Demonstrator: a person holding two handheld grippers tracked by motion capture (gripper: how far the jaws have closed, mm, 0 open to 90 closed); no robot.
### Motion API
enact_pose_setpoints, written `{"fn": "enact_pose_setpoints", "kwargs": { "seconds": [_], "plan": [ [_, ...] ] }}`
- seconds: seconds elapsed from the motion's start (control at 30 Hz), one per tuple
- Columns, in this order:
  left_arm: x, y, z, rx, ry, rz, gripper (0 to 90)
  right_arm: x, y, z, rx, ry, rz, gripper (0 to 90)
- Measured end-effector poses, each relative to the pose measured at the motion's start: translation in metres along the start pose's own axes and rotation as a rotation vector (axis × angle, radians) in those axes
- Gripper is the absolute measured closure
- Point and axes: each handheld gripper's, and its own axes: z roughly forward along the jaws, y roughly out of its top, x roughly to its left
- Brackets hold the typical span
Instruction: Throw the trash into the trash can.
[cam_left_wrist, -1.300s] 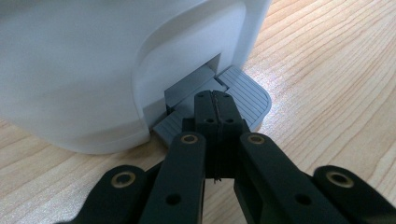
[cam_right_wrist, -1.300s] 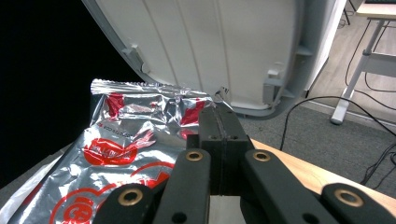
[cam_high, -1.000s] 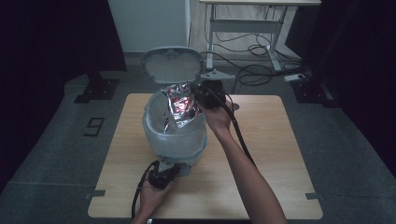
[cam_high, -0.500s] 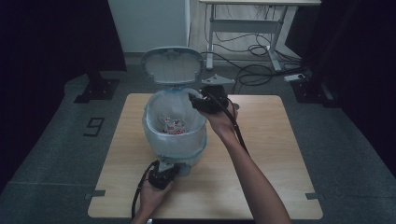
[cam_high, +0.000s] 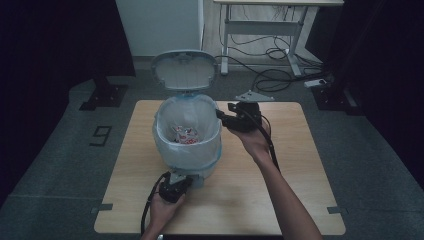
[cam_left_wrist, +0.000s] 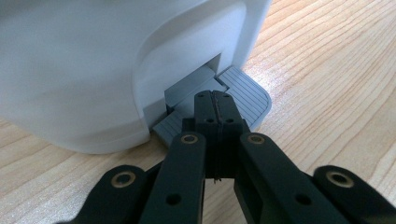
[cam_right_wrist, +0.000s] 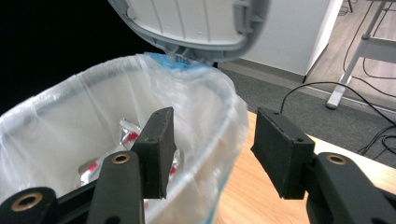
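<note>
Work in hand: I am throwing a crinkly wrapper (cam_high: 186, 135) into the small pedal bin (cam_high: 187, 150) on the tabletop (cam_high: 280, 200).

Left claw (cam_left_wrist: 215, 100): pressed together, empty, its tips bearing down on the grey pedal (cam_left_wrist: 245, 93) at the foot of the bin. In the high view it sits at the near side of the bin's base.

Lid (cam_high: 184, 70): standing up at the far side of the bin, so I judge my press on the pedal is what props it.

Right claw (cam_high: 223, 117): spread, and its jaws have just been opening. Nothing is between them. It hangs by the right rim of the bin, just beside the liner (cam_right_wrist: 205, 93).

Wrapper: silver with red print, lying at the bottom of the liner, apart from both claws. My right claw view shows it low inside, past my left jaw.

Done so far: lid open, wrapper dropped in, by my reading.

Left to do: draw the right claw clear of the rim, then ease the left claw off the pedal so the lid can fall shut. I expect the lid would strike my right claw if I let go too early.

Liner: clear plastic with a blue edge, folded over the rim all round.
</note>
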Motion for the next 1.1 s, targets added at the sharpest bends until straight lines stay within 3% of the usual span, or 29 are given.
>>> {"fn": "enact_pose_setpoints", "kwargs": {
  "seconds": [0.37,1.1],
  "plan": [
    [0.0,0.0,0.0,-0.003,0.0,-0.006,90.0,-0.025,-0.03,-0.035,-0.037,-0.006,0.018,47.8],
    [0.0,0.0,0.0,-0.006,0.0,-0.011,90.0,-0.05,-0.07,-0.054,-0.033,-0.032,0.055,47.6]
  ]
}}
